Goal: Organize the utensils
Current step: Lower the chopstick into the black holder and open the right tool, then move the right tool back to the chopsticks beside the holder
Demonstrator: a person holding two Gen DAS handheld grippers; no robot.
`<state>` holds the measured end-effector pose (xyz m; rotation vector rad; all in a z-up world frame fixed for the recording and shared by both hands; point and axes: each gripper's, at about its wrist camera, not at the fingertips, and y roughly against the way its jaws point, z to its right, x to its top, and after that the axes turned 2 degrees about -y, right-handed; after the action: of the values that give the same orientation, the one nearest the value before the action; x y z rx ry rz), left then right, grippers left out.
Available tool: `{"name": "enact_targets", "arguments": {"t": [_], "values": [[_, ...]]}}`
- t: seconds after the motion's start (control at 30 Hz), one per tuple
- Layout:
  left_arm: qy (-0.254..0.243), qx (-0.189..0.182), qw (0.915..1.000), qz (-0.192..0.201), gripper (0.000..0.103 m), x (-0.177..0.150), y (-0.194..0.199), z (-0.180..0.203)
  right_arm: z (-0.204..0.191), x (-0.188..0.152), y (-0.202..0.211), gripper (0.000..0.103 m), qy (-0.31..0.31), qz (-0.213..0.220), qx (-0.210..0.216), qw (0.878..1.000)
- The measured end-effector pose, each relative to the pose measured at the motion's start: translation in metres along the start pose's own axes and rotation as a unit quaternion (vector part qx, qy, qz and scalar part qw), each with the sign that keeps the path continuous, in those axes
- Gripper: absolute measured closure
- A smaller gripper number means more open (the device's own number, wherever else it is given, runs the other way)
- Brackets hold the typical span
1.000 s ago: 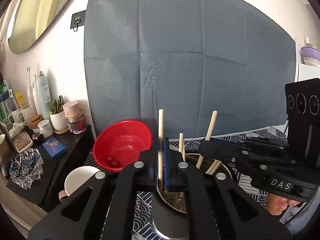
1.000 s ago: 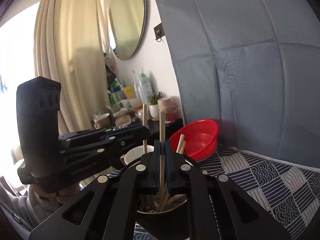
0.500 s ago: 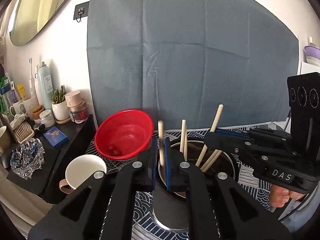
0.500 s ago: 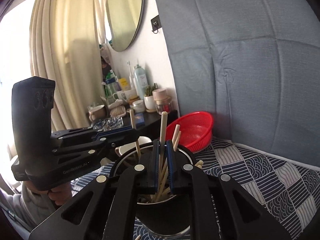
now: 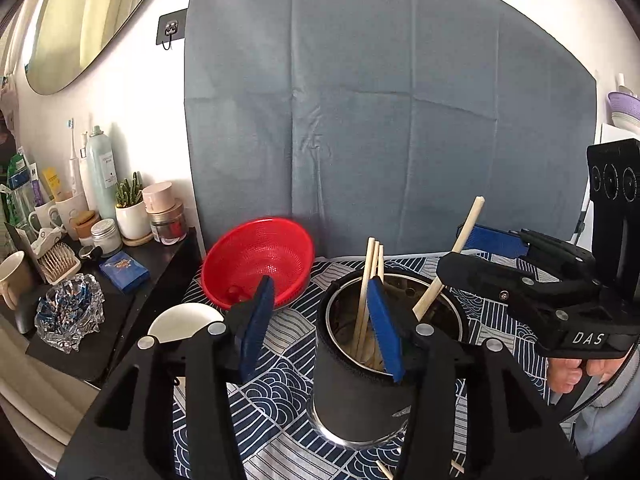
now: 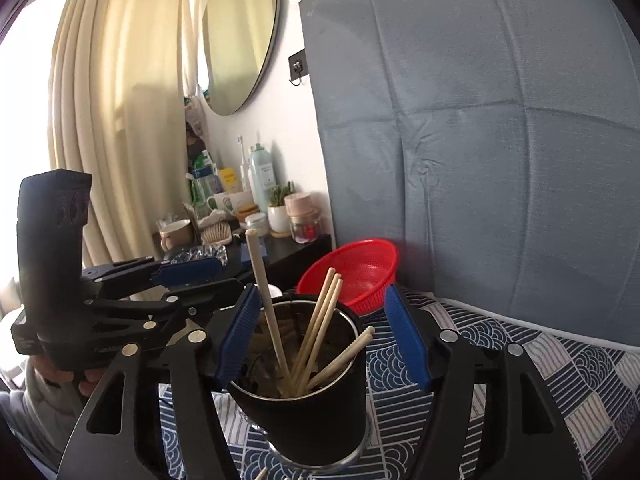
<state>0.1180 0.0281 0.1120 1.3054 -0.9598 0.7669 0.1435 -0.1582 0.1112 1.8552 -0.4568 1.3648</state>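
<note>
Blue wave-patterned cloth point(image 5: 280, 396) is covering the tabletop, with a grey fabric panel point(image 5: 380, 120) hanging behind it and a black side shelf point(image 5: 120, 304) of toiletries sitting to the left. I am working over the black utensil cup point(image 6: 304, 412) near the middle of the cloth; a red mesh basket point(image 5: 260, 260) is tipped on its side just beyond it to the left, beside a white mug point(image 5: 184, 320).

Both claws have just been opening. My left gripper point(image 5: 320, 328) is standing about half open, one blue pad out over the cloth and the other over the cup's rim, gripping nothing. My right gripper point(image 6: 324, 332) is spread wider, straddling the cup mouth, and the pads are pressing on nothing. The wooden chopsticks point(image 6: 316, 328) are standing loose inside the cup, leaning on its rim.

I am judging this as the release step: sticks are in, claws are letting go. Next I would be lifting both grippers straight up clear of the stick tips, taking care not to snag the tall one point(image 6: 264, 292) next to the right claw's left pad.

Only the left view is showing stray stick ends point(image 5: 384, 470) lying on the cloth near the cup's base and the person's fingers point(image 5: 572, 372) on the right handle. Only the right view is showing the curtain point(image 6: 120, 120) and window glare.
</note>
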Motion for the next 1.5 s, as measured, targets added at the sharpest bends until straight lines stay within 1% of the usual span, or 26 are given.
{"name": "enact_targets", "arguments": {"t": [0.07,0.13,0.2,0.27,0.33,0.4,0.47,0.57,0.67,0.77,0.9,1.03,1.17,1.27,1.37,1.5], "values": [[-0.002,0.0,1.0,-0.001,0.054,-0.001,0.003,0.001,-0.004,-0.001,-0.005,0.039,0.014,-0.014,-0.036,0.999],[-0.004,0.004,1.0,-0.001,0.054,0.0,0.006,0.001,-0.006,-0.003,-0.008,0.039,0.028,-0.022,-0.051,0.998],[-0.005,0.003,1.0,0.002,0.054,0.004,0.009,0.001,-0.007,-0.006,-0.009,0.039,0.034,-0.033,-0.05,0.998],[-0.004,-0.011,0.9999,0.005,0.053,0.011,0.013,0.002,-0.01,-0.008,-0.01,0.038,0.04,-0.04,-0.042,0.998],[-0.005,-0.026,0.9996,0.011,0.051,0.017,0.017,0.006,-0.015,-0.01,-0.011,0.034,0.049,-0.048,-0.032,0.997],[-0.01,-0.039,0.9991,0.015,0.05,0.018,0.02,0.013,-0.02,-0.011,-0.013,0.034,0.058,-0.05,-0.038,0.996],[-0.017,-0.05,0.9986,0.01,0.05,0.017,0.019,0.019,-0.023,-0.011,-0.013,0.034,0.061,-0.051,-0.035,0.996],[-0.027,-0.053,0.9982,0.004,0.05,0.013,0.015,0.028,-0.027,-0.012,-0.012,0.032,0.07,-0.051,-0.033,0.996],[-0.029,-0.044,0.9986,-0.005,0.05,0.012,0.008,0.029,-0.028,-0.013,-0.009,0.032,0.074,-0.048,-0.031,0.996],[-0.021,-0.046,0.9987,-0.011,0.05,0.012,0.005,0.025,-0.027,-0.015,-0.005,0.032,0.072,-0.05,-0.027,0.996],[-0.01,-0.029,0.9994,-0.013,0.05,0.011,0.001,0.017,-0.026,-0.017,0.003,0.032,0.072,-0.046,-0.028,0.996],[-0.001,-0.04,0.9991,-0.014,0.05,0.007,0.005,0.014,-0.022,-0.02,0.012,0.032,0.063,-0.052,-0.038,0.996],[-0.004,-0.043,0.9991,-0.008,0.05,0.006,0.017,0.015,-0.012,-0.027,0.028,0.032,0.043,-0.075,-0.039,0.995],[-0.007,-0.041,0.9991,-0.008,0.05,0.003,0.023,0.017,-0.005,-0.034,0.036,0.028,0.033,-0.088,-0.055,0.994],[-0.009,-0.041,0.999,-0.017,0.05,-0.005,0.027,0.02,-0.001,-0.045,0.042,0.027,0.024,-0.1,-0.068,0.992],[-0.012,-0.038,0.9984,-0.04,0.049,-0.022,0.031,0.023,0.0,-0.064,0.039,0.027,0.009,-0.128,-0.076,0.989]]}}
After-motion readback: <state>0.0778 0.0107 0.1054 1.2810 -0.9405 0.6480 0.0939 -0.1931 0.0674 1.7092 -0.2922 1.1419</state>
